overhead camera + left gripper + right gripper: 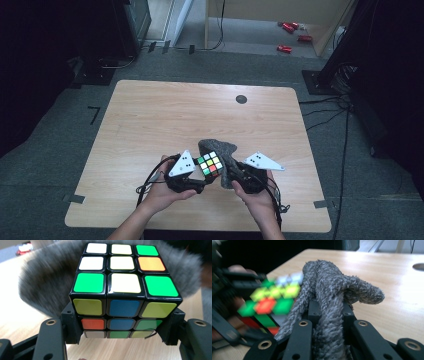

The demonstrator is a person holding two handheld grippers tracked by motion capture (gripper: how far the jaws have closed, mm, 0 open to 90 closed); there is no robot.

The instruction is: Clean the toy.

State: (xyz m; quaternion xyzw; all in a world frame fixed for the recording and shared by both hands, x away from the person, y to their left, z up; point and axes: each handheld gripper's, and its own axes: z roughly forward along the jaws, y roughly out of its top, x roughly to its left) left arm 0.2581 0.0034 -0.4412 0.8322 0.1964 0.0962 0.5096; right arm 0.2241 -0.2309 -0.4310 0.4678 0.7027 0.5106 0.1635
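1. While the person's two hands meet over the near middle of the wooden table (150, 115), the left gripper (196, 176) clamps a Rubik's cube (210, 164) and the right gripper (235, 175) pinches a grey fuzzy cloth (222, 150).
2. Seen from the left gripper view, the cube (125, 287) sits squarely between the two black jaws, which press on its lower side faces, so the jaws stand about one cube-width apart.
3. Its top face shows white, cream, green and one orange sticker; the face toward the camera shows yellow, blue, red and green ones.
4. Behind the cube in that view, the cloth (47, 287) spreads as a blurred grey mass, close to the cube's far side; whether it touches cannot be told.
5. From the right gripper view, the cloth (332, 297) is bunched into thick folds and squeezed between the jaws, which stand narrow with only the fabric between them.
6. One rounded fold of the cloth juts out to the right above the tabletop (399, 290).
7. To the left in that view, the cube (272, 302) appears blurred, just beside the cloth, with the other hand behind it.
8. In the high view, the cube lies between the two grippers and against the left edge of the cloth, held above the table's near half.
9. A dark round cable hole (241, 99) lies near the table's far edge, well apart from the hands.
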